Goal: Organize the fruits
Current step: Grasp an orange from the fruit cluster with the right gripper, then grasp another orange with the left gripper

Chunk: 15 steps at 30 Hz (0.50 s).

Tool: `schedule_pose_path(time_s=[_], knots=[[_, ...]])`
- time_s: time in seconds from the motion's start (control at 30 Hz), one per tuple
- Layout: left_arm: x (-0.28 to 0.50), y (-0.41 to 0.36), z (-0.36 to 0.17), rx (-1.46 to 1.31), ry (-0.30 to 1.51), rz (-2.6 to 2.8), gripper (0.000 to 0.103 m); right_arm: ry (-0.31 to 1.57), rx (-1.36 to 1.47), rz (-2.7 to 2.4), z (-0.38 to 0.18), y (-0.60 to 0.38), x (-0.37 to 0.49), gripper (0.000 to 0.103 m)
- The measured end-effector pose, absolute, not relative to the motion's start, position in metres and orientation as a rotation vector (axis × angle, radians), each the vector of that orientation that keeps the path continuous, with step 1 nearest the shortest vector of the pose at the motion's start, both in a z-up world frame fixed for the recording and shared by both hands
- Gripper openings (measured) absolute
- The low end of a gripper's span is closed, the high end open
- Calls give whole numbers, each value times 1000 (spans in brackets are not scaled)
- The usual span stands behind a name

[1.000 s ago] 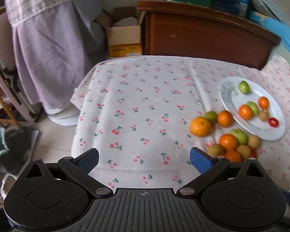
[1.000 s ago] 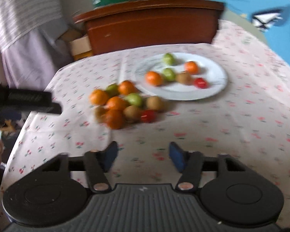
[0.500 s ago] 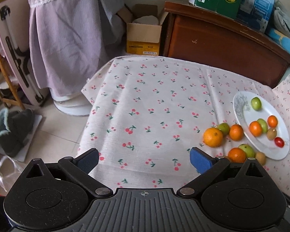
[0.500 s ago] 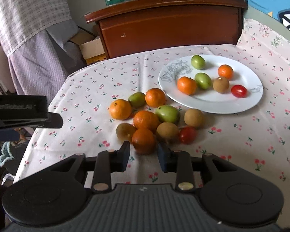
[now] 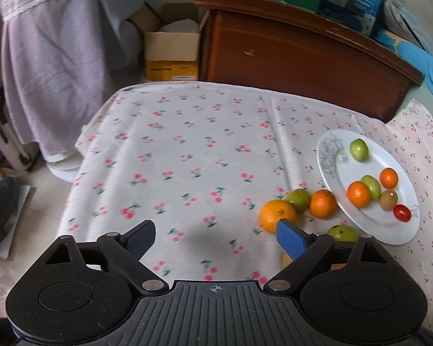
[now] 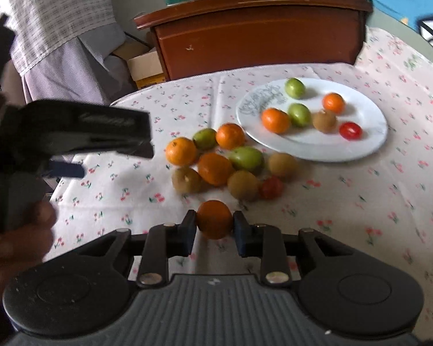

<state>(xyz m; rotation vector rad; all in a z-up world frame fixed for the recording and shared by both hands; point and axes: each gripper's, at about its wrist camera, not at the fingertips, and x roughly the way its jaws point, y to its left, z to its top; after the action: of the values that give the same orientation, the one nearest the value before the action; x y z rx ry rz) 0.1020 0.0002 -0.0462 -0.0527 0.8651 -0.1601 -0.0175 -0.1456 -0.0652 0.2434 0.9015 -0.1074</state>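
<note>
Pressed between the pads of my right gripper is a small orange, just off the near edge of the loose pile; the jaws are still closing on it. The pile of oranges, green fruits, kiwis and a red tomato lies on the cherry-print tablecloth. Behind it stands a white plate with several fruits. My left gripper hovers over bare cloth left of the pile with nothing between its fingers, and its jaws are closing a little. Its right pad stands just in front of a large orange.
A dark wooden cabinet with boxes on top stands behind the table. A cardboard box and a hanging cloth are at the back left. The table's left edge drops to the floor. A hand holds the left tool's body.
My right gripper's jaws have narrowed onto an orange at the pile's near edge. The left gripper has drawn nearer the fruit and lower, with its jaws slightly narrower.
</note>
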Motion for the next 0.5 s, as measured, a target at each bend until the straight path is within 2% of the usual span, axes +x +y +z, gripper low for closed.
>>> schedule_pose_path(time_s=[0.37,0.43,0.5], knots=[[117,-28,-58,-44,884,-227,75,903,274,-118,-66,-152,-23,27],[119,-31,-60,-46,887,-245,68,901,282,-119,-66,-153,-23,27],[118,-36,-61,-25,888,-246,55,900,287,-118,-66,-153,-23,27]])
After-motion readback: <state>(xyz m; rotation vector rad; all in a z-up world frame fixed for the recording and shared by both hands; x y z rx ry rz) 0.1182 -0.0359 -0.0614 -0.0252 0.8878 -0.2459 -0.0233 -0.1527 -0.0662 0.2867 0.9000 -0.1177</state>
